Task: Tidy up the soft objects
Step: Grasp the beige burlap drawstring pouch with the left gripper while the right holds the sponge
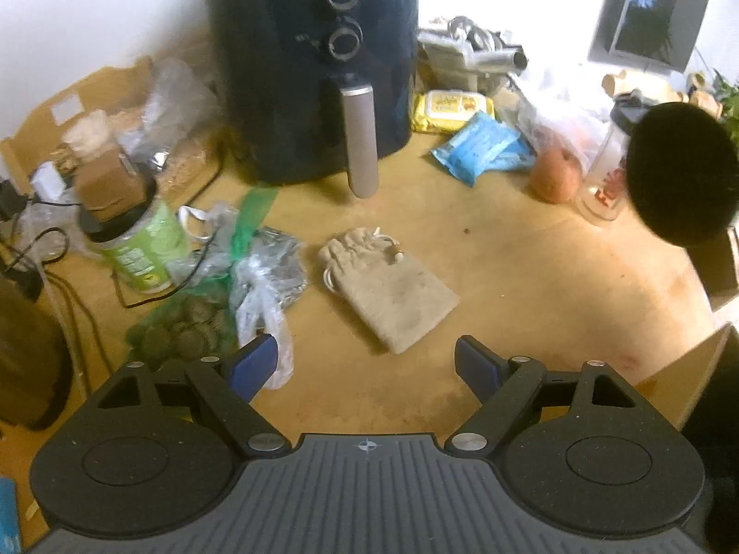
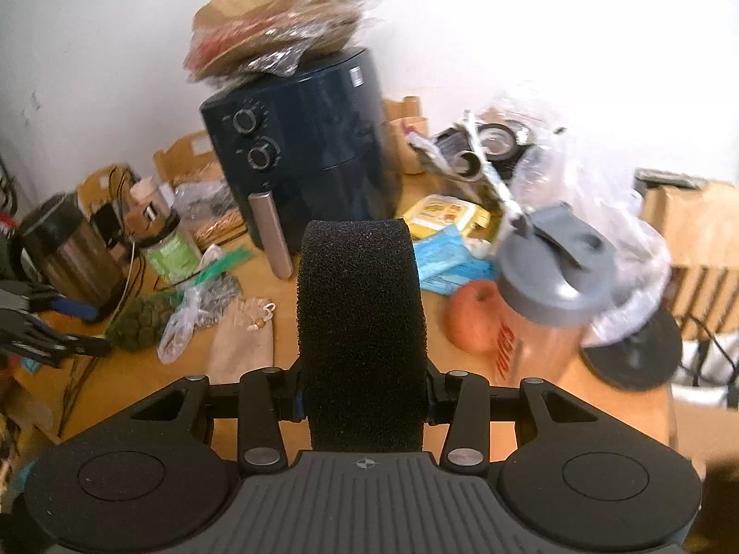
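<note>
Your right gripper (image 2: 365,397) was clamped on the black sponge (image 2: 362,323), held up in front of the air fryer (image 2: 300,147). Your left gripper (image 1: 367,364) stood wide apart and empty, just short of the beige drawstring pouch (image 1: 392,291), which lay flat on the worktop (image 1: 531,277) in front of the air fryer. You would have done best to straddle the pouch's middle, clear of the plastic bag (image 1: 263,304) beside it, and close gently.
</note>
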`<act>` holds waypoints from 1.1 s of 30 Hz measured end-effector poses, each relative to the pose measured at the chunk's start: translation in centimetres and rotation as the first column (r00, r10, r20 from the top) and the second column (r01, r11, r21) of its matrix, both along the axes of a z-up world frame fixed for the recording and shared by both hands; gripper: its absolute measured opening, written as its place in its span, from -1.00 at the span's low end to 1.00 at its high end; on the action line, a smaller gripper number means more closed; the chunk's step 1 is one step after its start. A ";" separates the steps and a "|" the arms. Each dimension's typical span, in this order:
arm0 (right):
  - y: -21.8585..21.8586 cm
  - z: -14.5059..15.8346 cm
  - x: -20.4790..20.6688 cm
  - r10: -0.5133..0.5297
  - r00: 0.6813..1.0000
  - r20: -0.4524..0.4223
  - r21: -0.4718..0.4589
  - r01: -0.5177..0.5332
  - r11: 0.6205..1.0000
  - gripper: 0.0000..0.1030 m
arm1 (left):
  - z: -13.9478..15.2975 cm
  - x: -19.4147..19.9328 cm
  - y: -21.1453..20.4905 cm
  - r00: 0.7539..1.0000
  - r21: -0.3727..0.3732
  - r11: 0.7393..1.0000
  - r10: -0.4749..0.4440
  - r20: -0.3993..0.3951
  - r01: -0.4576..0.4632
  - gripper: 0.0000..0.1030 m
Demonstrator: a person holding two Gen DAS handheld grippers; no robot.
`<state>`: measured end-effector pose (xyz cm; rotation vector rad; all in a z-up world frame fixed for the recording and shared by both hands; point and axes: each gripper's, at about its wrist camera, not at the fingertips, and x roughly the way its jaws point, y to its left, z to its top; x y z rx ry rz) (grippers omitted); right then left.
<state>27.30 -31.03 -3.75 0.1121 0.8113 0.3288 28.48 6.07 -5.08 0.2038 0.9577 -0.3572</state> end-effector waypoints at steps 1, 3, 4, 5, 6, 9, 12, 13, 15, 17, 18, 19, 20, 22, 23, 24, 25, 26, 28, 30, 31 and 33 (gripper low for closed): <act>-0.2 0.0 -0.6 -0.013 1.000 -0.001 0.007 0.013 1.000 -0.11 | -0.6 0.6 -0.3 1.000 0.003 1.000 -0.007 -0.009 0.007 0.64; -0.5 0.1 -1.7 -0.042 0.999 -0.003 0.020 0.042 0.999 -0.11 | -1.6 1.8 -0.6 1.000 0.005 1.000 -0.017 -0.026 0.017 0.62; -0.7 0.1 -2.3 -0.057 0.998 -0.004 0.027 0.058 0.998 -0.11 | -2.3 2.4 -0.8 0.999 0.004 1.000 -0.021 -0.036 0.022 0.60; -0.8 0.1 -2.8 -0.070 0.998 -0.006 0.033 0.070 0.997 -0.11 | -2.9 3.0 -1.0 0.999 0.004 1.000 -0.023 -0.049 0.023 0.60; -0.9 0.2 -3.3 -0.083 0.997 -0.006 0.040 0.083 0.996 -0.11 | -3.5 3.6 -1.2 0.998 0.003 1.000 -0.023 -0.062 0.023 0.59; -1.3 0.3 -4.6 -0.117 0.993 -0.009 0.055 0.117 0.992 -0.11 | -5.3 5.4 -1.6 0.994 -0.010 1.000 -0.026 -0.106 0.025 0.46; -1.6 0.4 -5.7 -0.144 0.989 -0.012 0.059 0.145 0.988 -0.11 | -7.2 7.3 -1.5 0.986 -0.049 0.999 0.004 -0.167 -0.012 0.29; -1.7 0.5 -6.2 -0.156 0.988 -0.013 0.062 0.156 0.986 -0.11 | -7.8 7.9 -1.5 0.982 -0.058 0.998 0.018 -0.186 -0.030 0.21; -2.0 0.5 -6.9 -0.176 0.984 -0.016 0.069 0.176 0.982 -0.11 | -9.0 9.0 -1.5 0.974 -0.071 0.996 0.044 -0.220 -0.061 0.11; -2.2 0.5 -7.6 -0.191 0.981 -0.018 0.070 0.192 0.979 -0.11 | -10.1 9.8 -1.5 0.966 -0.080 0.993 0.065 -0.249 -0.087 0.03; -2.2 0.5 -7.8 -0.197 0.980 -0.019 0.070 0.198 0.978 -0.11 | -10.6 10.2 -1.5 0.962 -0.084 0.991 0.078 -0.263 -0.103 0.03; -2.2 0.5 -8.0 -0.203 0.979 -0.021 0.070 0.204 0.976 -0.11 | -11.0 10.5 -1.5 0.959 -0.088 0.990 0.082 -0.273 -0.110 0.03; -2.3 0.6 -8.2 -0.209 0.978 -0.022 0.071 0.210 0.975 -0.11 | -11.4 10.8 -1.5 0.955 -0.093 0.989 0.087 -0.282 -0.118 0.03; -2.4 0.6 -8.6 -0.220 0.975 -0.024 0.073 0.221 0.973 -0.11 | -12.0 11.2 -1.6 0.950 -0.114 0.985 0.087 -0.299 -0.126 -0.01; -2.4 0.5 -8.8 -0.224 0.974 -0.026 0.075 0.226 0.971 -0.11 | -12.2 11.3 -1.6 0.949 -0.130 0.983 0.085 -0.305 -0.129 -0.17; -2.4 0.5 -8.9 -0.229 0.973 -0.027 0.075 0.231 0.970 -0.11 | -12.4 11.4 -1.6 0.947 -0.137 0.981 0.088 -0.310 -0.136 -0.32; -2.4 0.4 -9.1 -0.233 0.972 -0.029 0.076 0.235 0.969 -0.11 | -12.6 11.5 -1.7 0.946 -0.139 0.980 0.093 -0.310 -0.142 -0.58; -2.4 0.4 -9.2 -0.236 0.971 -0.030 0.078 0.237 0.968 -0.11 | -12.8 11.5 -1.7 0.946 -0.142 0.979 0.096 -0.310 -0.146 -0.70; -2.4 0.4 -9.2 -0.238 0.971 -0.031 0.079 0.240 0.968 -0.11 | -13.1 11.7 -1.7 0.942 -0.140 0.977 0.109 -0.318 -0.160 -0.86; -2.4 0.3 -9.2 -0.234 0.972 -0.029 0.080 0.236 0.968 -0.11 | -13.1 11.7 -1.6 0.940 -0.144 0.973 0.127 -0.316 -0.180 -0.88; -2.3 0.4 -9.3 -0.232 0.972 -0.027 0.081 0.233 0.969 -0.11 | -13.0 11.7 -1.5 0.941 -0.150 0.971 0.131 -0.313 -0.185 -0.90; -2.3 0.5 -9.3 -0.226 0.974 -0.022 0.083 0.227 0.970 -0.11 | -12.5 11.5 -1.4 0.944 -0.157 0.971 0.128 -0.304 -0.183 -0.92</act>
